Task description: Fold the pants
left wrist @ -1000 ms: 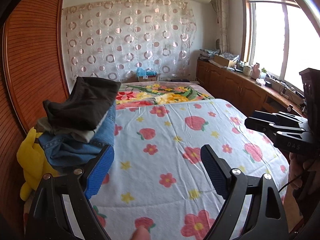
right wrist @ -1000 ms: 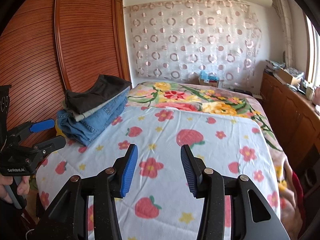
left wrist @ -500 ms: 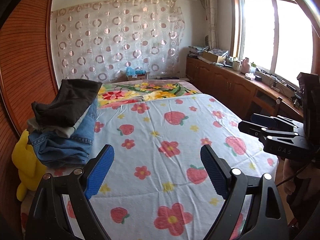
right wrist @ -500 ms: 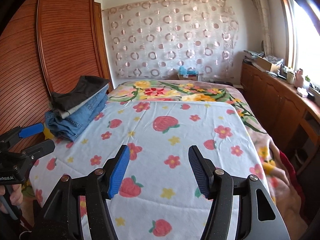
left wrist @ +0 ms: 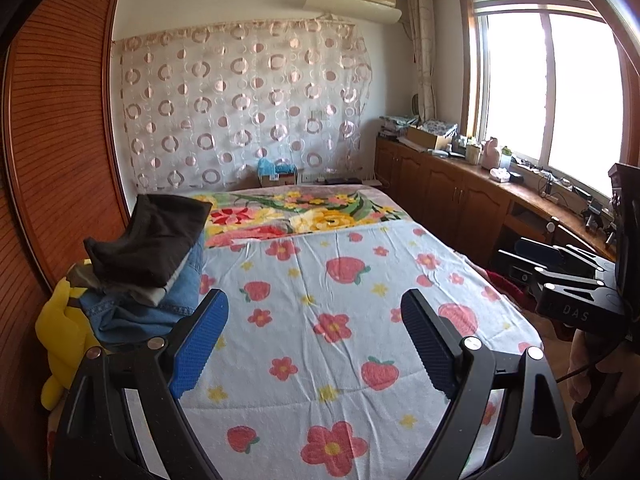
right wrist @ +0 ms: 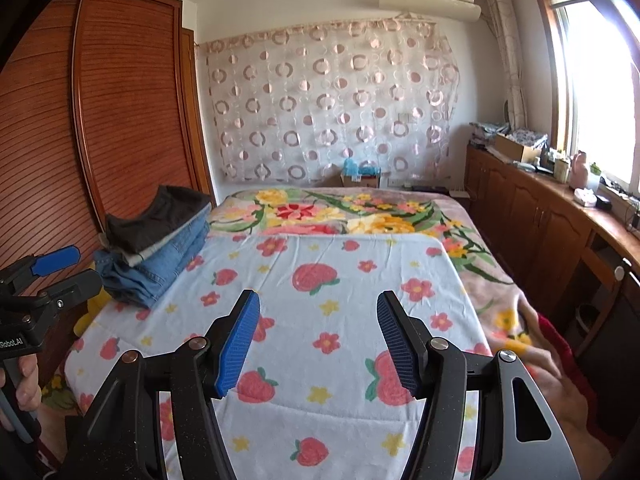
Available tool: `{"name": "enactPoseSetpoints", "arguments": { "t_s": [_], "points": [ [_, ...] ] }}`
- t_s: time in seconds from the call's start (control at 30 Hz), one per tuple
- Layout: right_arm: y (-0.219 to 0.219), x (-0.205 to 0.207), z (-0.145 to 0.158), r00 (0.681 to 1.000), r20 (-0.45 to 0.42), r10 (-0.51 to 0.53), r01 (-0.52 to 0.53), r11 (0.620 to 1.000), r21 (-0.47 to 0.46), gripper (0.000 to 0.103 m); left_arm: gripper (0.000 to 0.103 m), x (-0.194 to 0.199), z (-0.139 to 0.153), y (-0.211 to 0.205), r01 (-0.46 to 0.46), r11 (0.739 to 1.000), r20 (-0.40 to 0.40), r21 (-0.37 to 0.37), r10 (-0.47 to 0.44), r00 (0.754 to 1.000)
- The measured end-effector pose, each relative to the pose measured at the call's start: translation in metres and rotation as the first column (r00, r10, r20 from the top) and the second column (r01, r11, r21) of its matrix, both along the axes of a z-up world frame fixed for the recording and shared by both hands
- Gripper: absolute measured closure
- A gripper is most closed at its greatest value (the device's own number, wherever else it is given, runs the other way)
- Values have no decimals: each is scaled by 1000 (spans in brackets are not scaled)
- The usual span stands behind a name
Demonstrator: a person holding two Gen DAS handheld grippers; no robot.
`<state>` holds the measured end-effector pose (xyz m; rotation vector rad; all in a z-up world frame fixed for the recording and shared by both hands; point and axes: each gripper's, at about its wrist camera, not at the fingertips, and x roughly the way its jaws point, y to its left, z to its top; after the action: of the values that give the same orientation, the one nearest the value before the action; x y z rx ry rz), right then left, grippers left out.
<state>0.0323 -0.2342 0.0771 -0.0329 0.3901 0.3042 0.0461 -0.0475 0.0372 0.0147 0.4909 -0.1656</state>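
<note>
A stack of folded pants [left wrist: 148, 264] is seen at the left edge of the bed [left wrist: 320, 320], dark pants on top and blue jeans beneath, with a yellow plush toy [left wrist: 64, 336] just beside it. The left gripper [left wrist: 314, 336] is held wide open above the strawberry-print sheet, nothing between its jaws. The right gripper [right wrist: 318, 340] is likewise held open and empty, its jaws having just been opening
</note>
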Motion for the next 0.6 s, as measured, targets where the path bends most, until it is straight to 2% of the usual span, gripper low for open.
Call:
{"name": "enactPoseSetpoints", "arguments": {
  "t_s": [0.17,0.2,0.23,0.33,0.6],
  "points": [
    [-1,-9,-3,1000,28,8,-8,1000,-2,40,14,-8,9,3,-19,1000,36,0,19,999],
    [-1,-9,-3,999,31,10,-10,1000,-3,37,14,-9,10,4,-21,1000,40,-1,21,999],
    [0,-11,-3,999,35,11,-11,1000,-5,28,14,-10,12,4,-24,1000,44,-3,24,999],
    [-2,-13,-4,998,63,10,-9,1000,-2,20,14,-13,15,7,-34,999,54,-5,35,998],
    [-3,-16,-9,996,84,3,-3,1000,-3,18,14,-20,22,13,-56,998,72,-7,57,996]
  ]
}}
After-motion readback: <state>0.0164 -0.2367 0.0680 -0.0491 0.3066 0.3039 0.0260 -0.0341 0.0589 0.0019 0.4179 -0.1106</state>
